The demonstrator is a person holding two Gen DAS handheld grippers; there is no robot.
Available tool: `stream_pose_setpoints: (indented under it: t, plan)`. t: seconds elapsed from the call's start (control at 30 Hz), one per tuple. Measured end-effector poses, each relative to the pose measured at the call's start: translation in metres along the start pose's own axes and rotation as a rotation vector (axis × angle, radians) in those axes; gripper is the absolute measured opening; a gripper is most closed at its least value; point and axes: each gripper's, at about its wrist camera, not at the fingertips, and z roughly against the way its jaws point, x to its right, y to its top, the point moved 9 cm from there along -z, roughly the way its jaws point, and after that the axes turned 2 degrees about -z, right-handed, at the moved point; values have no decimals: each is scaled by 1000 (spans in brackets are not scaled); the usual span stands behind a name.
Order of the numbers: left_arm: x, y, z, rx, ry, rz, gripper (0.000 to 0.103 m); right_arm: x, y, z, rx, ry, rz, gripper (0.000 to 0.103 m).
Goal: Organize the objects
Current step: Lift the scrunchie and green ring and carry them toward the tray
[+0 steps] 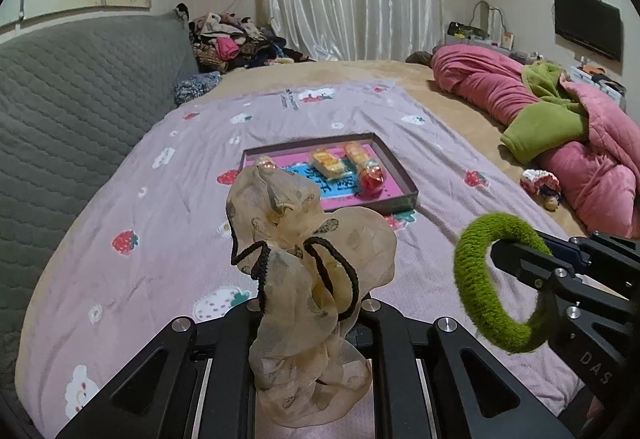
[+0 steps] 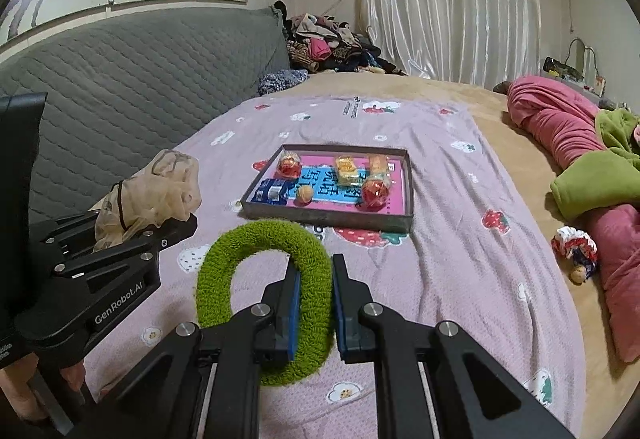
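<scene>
While clamped on a beige scrunchie (image 1: 304, 271), left gripper (image 1: 310, 315) fingertips hidden; right gripper (image 2: 316, 303) pinching green scrunchie (image 2: 264, 295) (shallow box (image 2: 332, 217) beyond).

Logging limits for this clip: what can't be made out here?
- Left wrist view: left gripper fingertips hidden by the sheer beige fabric scrunchie.
- Both views: printed text inside the shallow grey cardboard box is partly covered by wrapped snacks.
- Fuzzy green ring partly hidden by right gripper.
</scene>
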Motion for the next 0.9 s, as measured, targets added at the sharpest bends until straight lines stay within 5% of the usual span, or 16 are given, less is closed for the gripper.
stream_pose_setpoints:
  t: [0.9]
  plan:
    - [-14, 69, -30, 39, -9, -26, 14, 23, 79, -10, 88, -35, 39, 14]
